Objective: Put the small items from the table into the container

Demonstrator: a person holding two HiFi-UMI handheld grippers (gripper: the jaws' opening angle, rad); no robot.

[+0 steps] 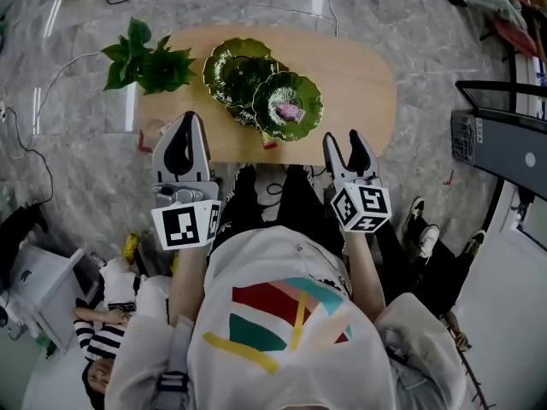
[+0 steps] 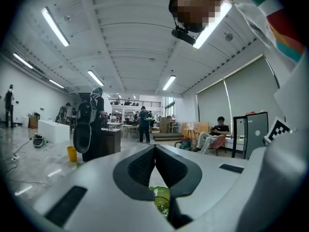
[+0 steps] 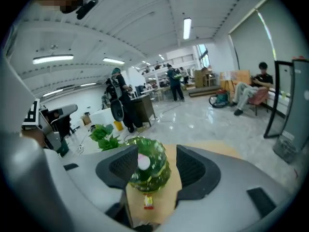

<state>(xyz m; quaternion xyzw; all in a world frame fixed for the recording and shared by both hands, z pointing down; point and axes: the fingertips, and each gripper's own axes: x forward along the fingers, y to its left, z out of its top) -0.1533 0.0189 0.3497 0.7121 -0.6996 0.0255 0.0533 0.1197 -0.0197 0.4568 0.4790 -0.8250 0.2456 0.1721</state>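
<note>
A grey marble floor [image 1: 68, 143] is seen from above, with a pale wooden oval table [image 1: 363, 84] set on it. A leafy green plant [image 1: 149, 62] lies at the table's left end. Overlapping glossy green leaf-shaped dishes [image 1: 244, 75] are placed at its middle. The left gripper [image 1: 190, 120] is held with jaws together and empty, the right gripper [image 1: 344, 139] with jaws apart and empty, both at the near edge. A small pink item [image 1: 289, 111] rests in the nearest dish. A tiny red-and-yellow packet [image 1: 267, 141] lies at the table's near edge.
</note>
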